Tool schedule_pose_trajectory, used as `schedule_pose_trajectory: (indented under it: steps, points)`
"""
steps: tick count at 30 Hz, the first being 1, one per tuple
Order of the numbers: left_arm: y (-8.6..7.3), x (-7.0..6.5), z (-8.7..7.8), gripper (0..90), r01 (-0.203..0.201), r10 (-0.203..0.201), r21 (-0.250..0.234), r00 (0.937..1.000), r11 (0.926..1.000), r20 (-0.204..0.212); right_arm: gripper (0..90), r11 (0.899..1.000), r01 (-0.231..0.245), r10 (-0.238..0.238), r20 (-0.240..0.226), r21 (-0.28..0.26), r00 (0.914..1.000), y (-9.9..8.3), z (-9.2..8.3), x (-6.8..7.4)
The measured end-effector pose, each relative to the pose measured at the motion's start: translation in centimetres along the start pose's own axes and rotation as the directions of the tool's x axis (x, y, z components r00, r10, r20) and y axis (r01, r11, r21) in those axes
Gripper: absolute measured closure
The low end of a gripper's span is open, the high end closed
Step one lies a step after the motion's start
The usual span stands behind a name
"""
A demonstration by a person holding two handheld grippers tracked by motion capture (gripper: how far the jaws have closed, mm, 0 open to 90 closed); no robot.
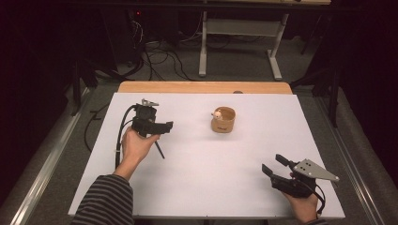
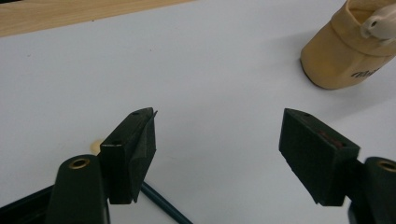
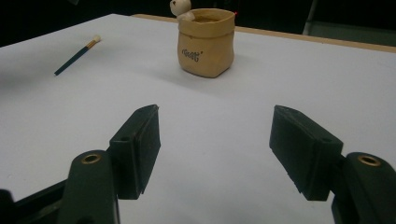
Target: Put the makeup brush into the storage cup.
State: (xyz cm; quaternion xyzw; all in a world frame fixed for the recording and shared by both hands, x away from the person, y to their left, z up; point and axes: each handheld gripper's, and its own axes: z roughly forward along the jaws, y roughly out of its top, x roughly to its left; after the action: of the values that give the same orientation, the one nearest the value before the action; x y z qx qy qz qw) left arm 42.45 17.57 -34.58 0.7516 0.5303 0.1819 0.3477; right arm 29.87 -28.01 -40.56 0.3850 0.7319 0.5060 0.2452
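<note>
One tan pot (image 3: 206, 42) bears small unreadable lettering

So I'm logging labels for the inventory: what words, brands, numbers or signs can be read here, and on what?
One dark marking on the front of the tan sack-shaped pot: a short handwritten-style word, too blurred to read.
The same marking shows partly at the pot's lower edge in the left gripper view: cut off, unreadable.
Nothing legible on the pencil.

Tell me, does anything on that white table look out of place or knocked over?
Nothing is spilled or broken. The tan pot stands upright. The one odd bit is the dark pencil, lying loose on the white table near the left gripper instead of in the pot.
</note>
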Motion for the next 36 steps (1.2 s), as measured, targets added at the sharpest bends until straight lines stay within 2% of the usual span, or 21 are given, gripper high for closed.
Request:
schedule_pose_trajectory:
  steps: [8, 13, 17, 27, 36]
  points:
    - [0.5, 0.1, 0.3, 26.2, -0.014, 0.016, 0.076, 0.9996, 0.997, -0.024, 35.5, 1.0, 0.003, -0.003, 0.004, 0.009, 1.0, 0.0, 0.0, 0.1]
    - [0.6, 0.4, 0.7, 25.7, 0.022, -0.021, 0.128, 0.9997, 0.9915, -0.008, 35.6, 1.0, 0.011, -0.012, 0.005, 0.01, 0.9999, 0.0, 0.0, 0.1]
    - [0.7, 0.6, 1.0, 25.9, 0.027, -0.024, 0.163, 0.9995, 0.9862, -0.019, 35.6, 1.0, 0.005, -0.005, 0.004, 0.007, 1.0, 0.0, 0.1, 0.1]
    - [0.8, 1.1, 1.7, 26.4, 0.067, -0.055, 0.247, 0.9969, 0.9667, -0.056, 35.5, 1.0, 0.005, -0.005, 0.005, 0.009, 1.0, 0.0, 0.1, 0.1]
    - [0.9, 1.5, 2.6, 24.3, 0.112, -0.088, 0.323, 0.9924, 0.9399, -0.086, 35.5, 1.0, 0.007, -0.007, 0.004, 0.009, 1.0, 0.0, 0.1, 0.1]
